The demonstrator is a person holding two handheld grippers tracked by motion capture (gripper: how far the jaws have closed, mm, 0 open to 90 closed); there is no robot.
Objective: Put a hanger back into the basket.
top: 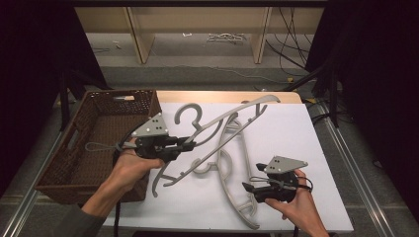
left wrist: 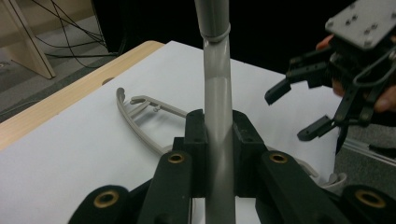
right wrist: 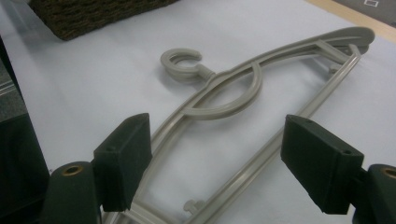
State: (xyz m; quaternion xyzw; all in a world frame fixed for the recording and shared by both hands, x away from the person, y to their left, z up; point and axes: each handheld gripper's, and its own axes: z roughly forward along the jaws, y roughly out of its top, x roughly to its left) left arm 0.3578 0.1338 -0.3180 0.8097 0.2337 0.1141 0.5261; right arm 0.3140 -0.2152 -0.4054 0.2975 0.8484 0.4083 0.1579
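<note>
With your left tool (top: 190, 143) clamped on the raised hanger (top: 217, 129) and your right tool (top: 248, 188) gaping empty over the desk hanger (top: 236, 165) at 5 o'clock, a careless descent may snag both hangers.

A white-topped table (top: 296, 148) with a light wooden far edge carried the things. A grey plastic hanger (top: 232, 173) lay flat on it, just ahead of the right gripper (top: 253, 190), whose spread jaws hung over its bars. A brown wicker basket (top: 54, 173) sat at the table's left end, beyond the left gripper (top: 190, 144).
</note>
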